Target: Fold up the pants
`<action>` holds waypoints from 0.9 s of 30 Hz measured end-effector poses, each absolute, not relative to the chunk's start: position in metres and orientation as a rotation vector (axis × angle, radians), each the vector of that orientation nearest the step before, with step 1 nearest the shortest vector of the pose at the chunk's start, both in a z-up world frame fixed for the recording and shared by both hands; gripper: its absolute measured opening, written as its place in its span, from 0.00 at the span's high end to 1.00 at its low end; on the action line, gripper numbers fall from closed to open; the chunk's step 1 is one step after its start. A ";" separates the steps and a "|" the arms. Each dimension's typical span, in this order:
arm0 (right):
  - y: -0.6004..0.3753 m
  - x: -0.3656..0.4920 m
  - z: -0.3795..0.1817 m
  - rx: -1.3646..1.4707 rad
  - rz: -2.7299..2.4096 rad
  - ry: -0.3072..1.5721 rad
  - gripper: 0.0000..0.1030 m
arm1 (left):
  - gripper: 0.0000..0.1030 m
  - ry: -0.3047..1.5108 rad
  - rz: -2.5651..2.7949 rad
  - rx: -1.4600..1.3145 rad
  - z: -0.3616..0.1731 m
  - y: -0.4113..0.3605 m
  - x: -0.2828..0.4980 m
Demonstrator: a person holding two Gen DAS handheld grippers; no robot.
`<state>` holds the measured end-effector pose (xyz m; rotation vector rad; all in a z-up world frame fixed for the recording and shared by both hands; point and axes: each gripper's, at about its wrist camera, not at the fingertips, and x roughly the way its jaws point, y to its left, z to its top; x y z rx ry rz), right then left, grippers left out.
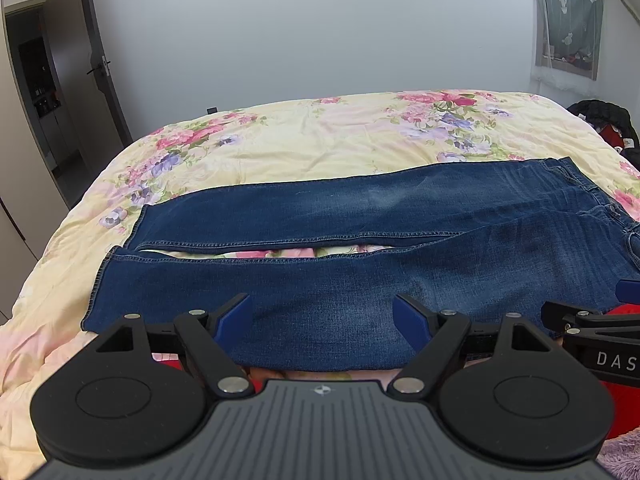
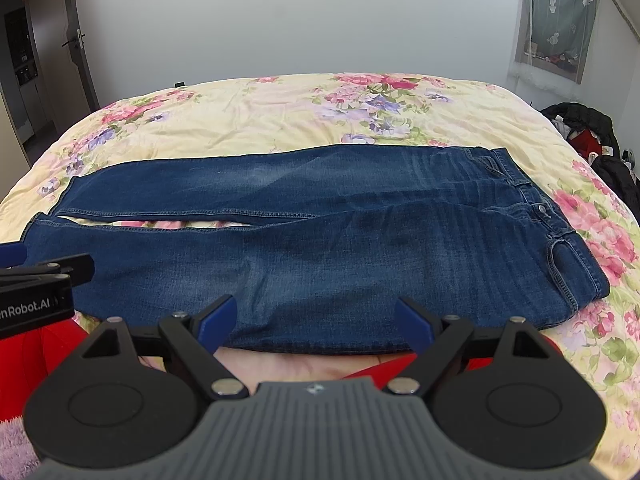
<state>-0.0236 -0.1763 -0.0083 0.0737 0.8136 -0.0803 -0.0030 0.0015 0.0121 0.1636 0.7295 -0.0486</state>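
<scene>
Jeans [image 1: 360,240] lie flat across a floral bedspread [image 1: 300,136] in the left wrist view, legs side by side with a narrow gap between them, hems to the left, waistband to the right. Left gripper [image 1: 322,314] hovers over the near leg, fingers spread wide, holding nothing. Right wrist view shows the right gripper [image 2: 314,320] likewise spread and empty above the near edge of the jeans, toward the waistband [image 2: 552,224].
</scene>
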 end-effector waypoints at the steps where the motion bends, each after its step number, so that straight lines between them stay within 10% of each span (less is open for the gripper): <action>1: -0.176 -0.024 -0.008 0.073 -0.080 0.814 0.20 | 0.09 0.730 -0.049 0.163 0.013 0.002 -0.003; 18: -0.188 -0.012 -0.027 0.054 -0.065 0.832 0.20 | 0.10 0.728 -0.026 0.234 -0.002 0.011 0.011; 27: -0.277 0.021 -0.052 0.007 -0.037 0.754 0.20 | 0.31 0.769 -0.072 0.335 -0.018 0.077 0.074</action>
